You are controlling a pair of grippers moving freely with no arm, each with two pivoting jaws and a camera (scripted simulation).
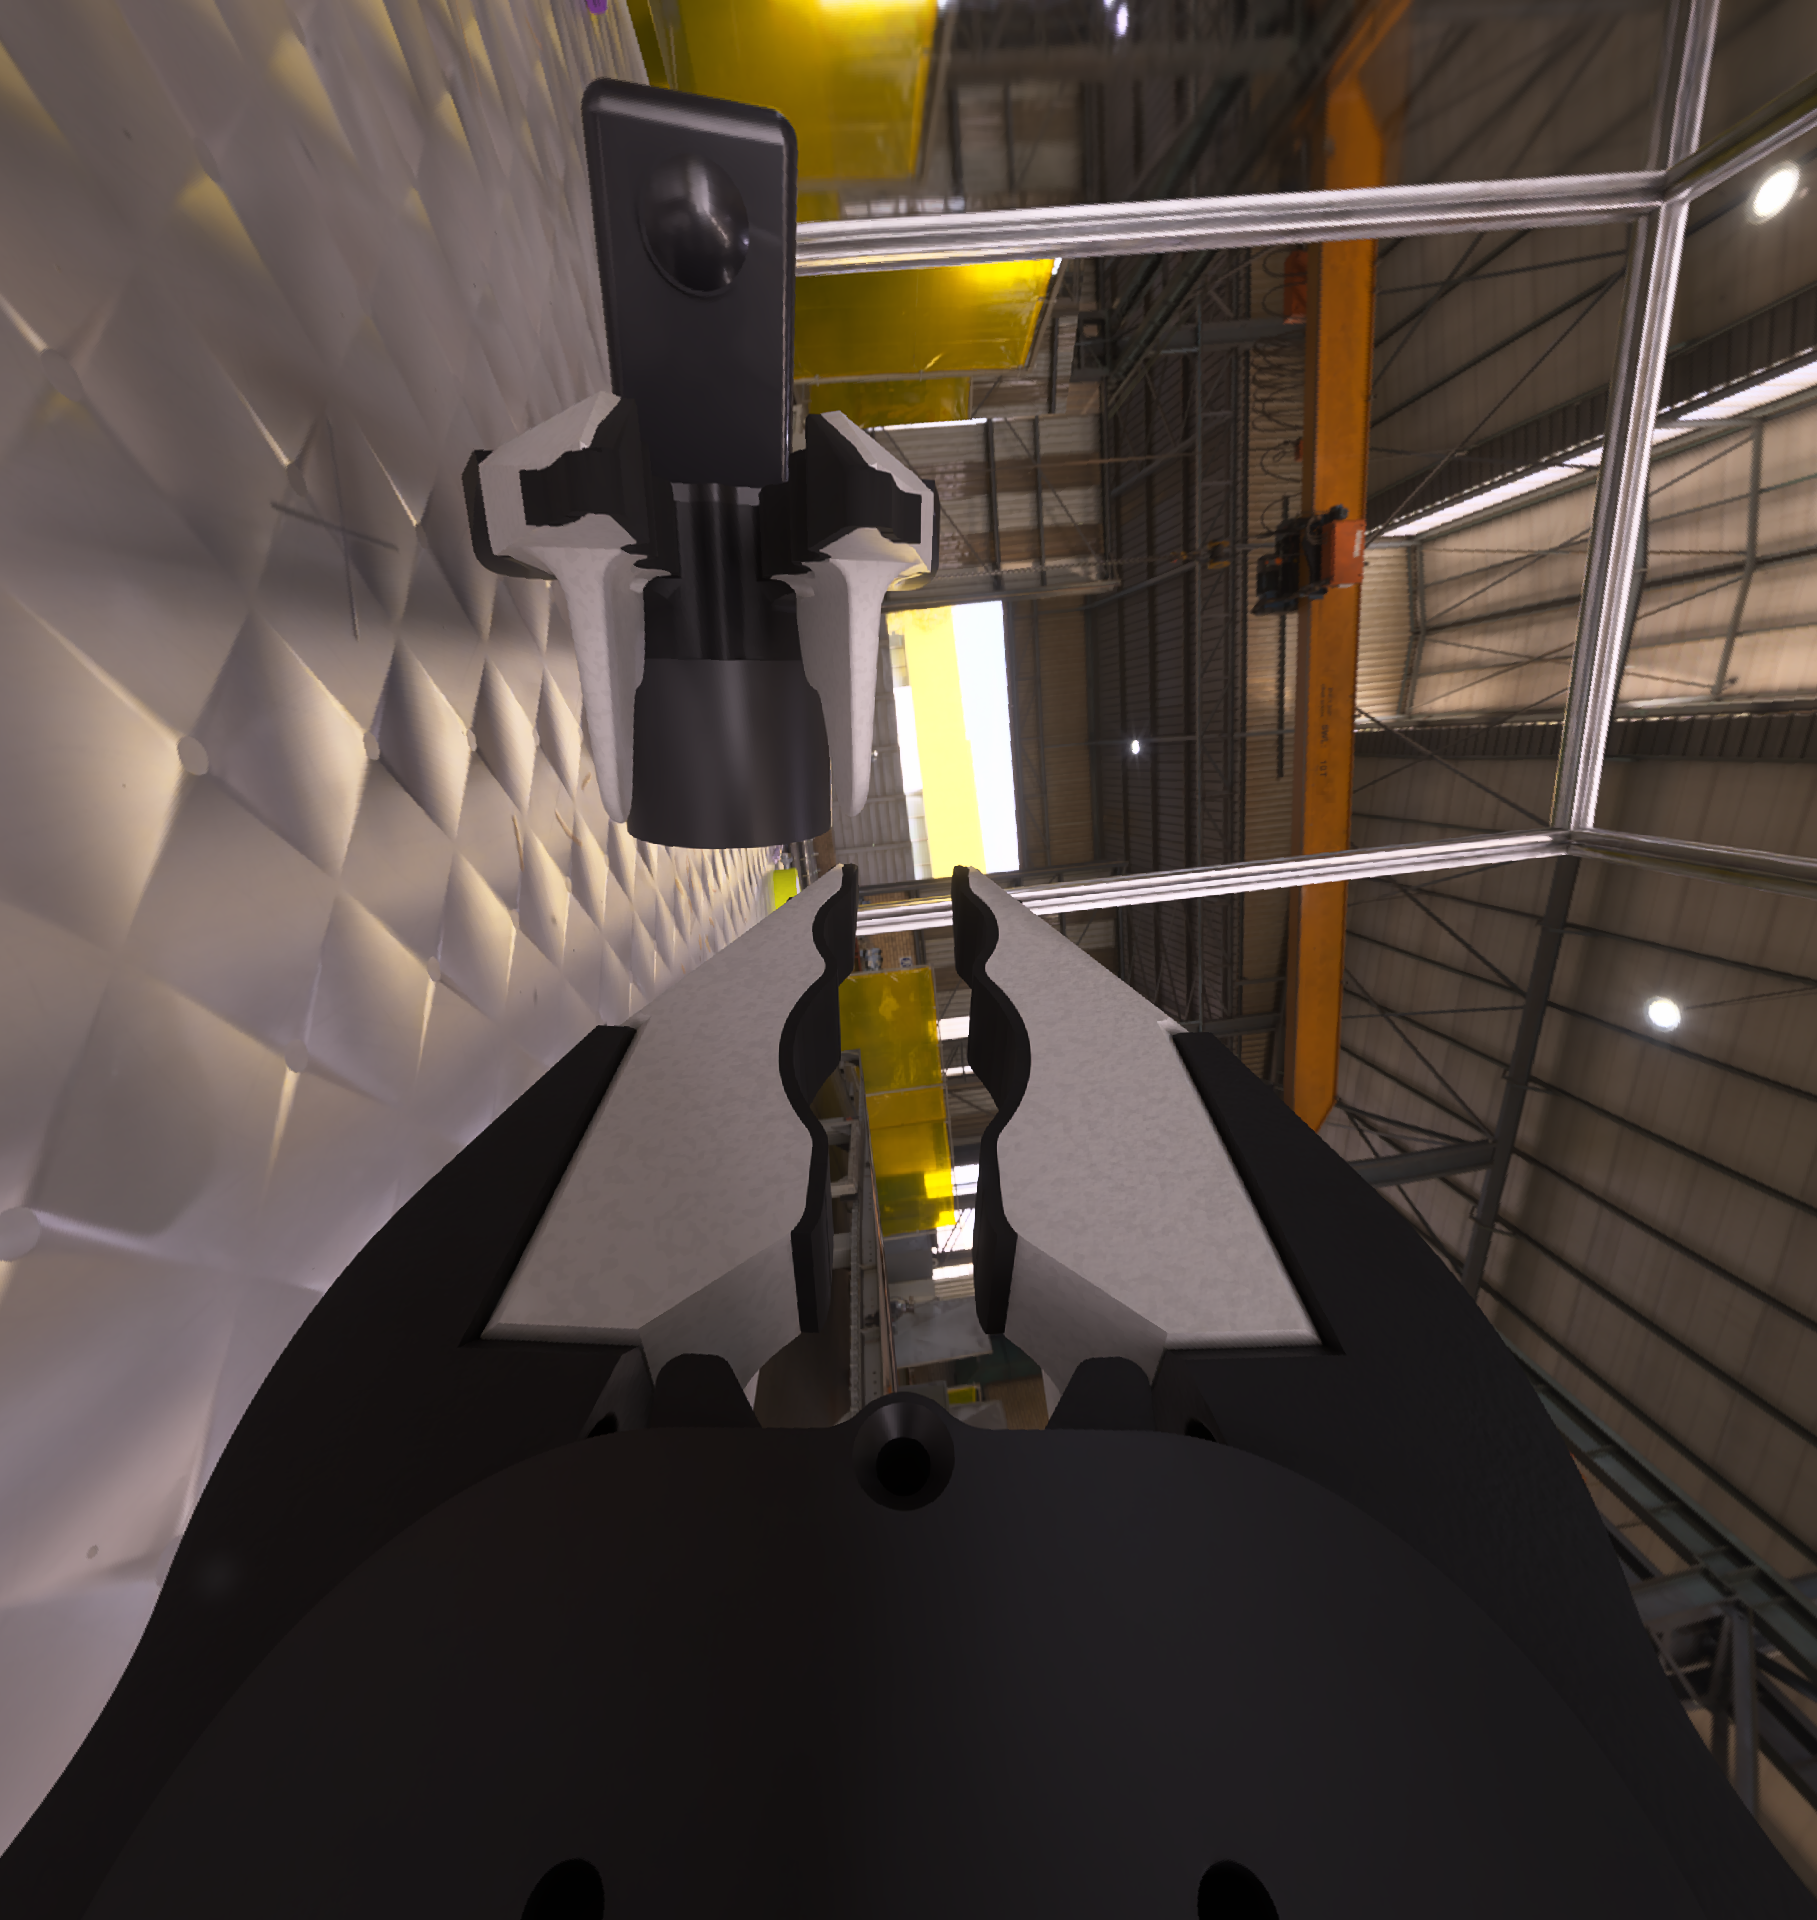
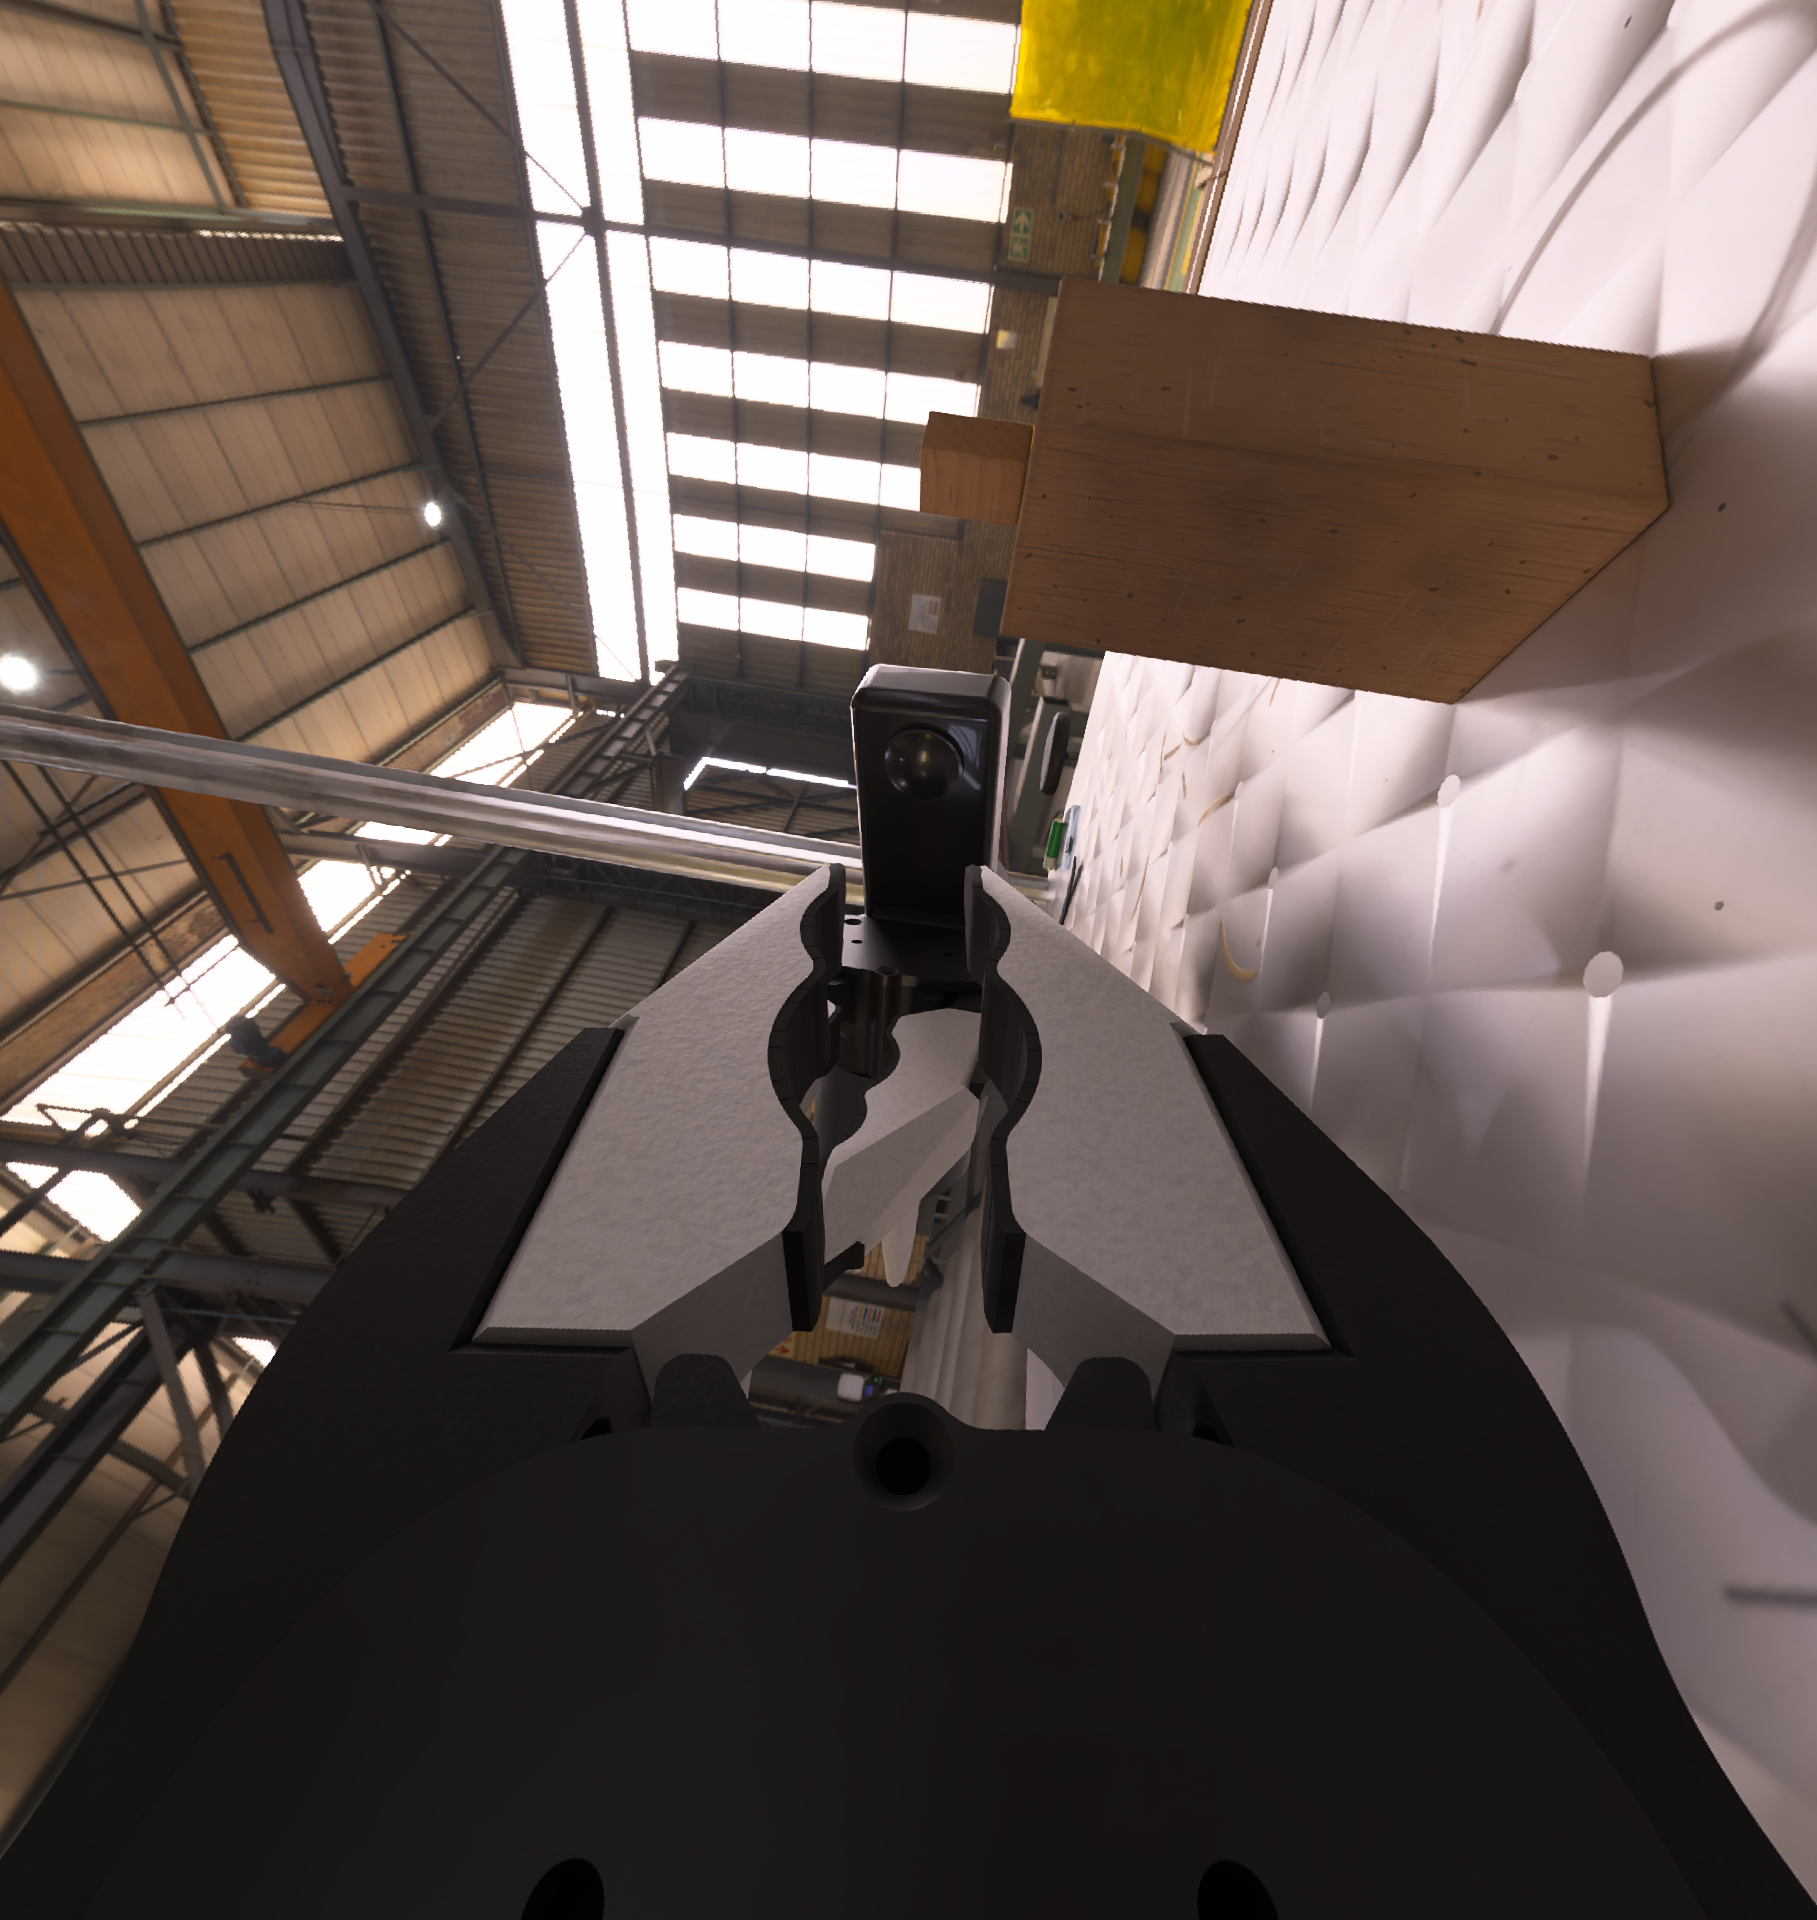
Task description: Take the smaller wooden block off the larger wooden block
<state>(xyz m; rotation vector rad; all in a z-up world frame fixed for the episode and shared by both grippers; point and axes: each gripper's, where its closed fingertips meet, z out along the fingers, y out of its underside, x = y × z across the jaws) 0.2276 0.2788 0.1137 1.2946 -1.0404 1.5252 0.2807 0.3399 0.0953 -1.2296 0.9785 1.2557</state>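
Note:
The larger wooden block [image 2: 1299,499] stands on the white quilted table [image 2: 1506,1039], which runs down the right side of the rolled right wrist view. The smaller wooden block [image 2: 977,468] sits on the larger block's top face, which faces left in this view. My right gripper [image 2: 904,883] is open and empty, short of the blocks and off to their side. My left gripper [image 1: 904,883] is open and empty too. The two grippers face each other. The right gripper [image 1: 732,800] shows ahead in the left wrist view. The left gripper's black camera housing [image 2: 919,774] shows ahead in the right wrist view. No block shows in the left wrist view.
The white quilted table [image 1: 208,831] fills the left side of the left wrist view. Shiny metal frame bars [image 1: 1226,213] cross above the table, and one bar [image 2: 364,790] passes left of my right gripper. A hall with a roof and an orange crane beam lies behind.

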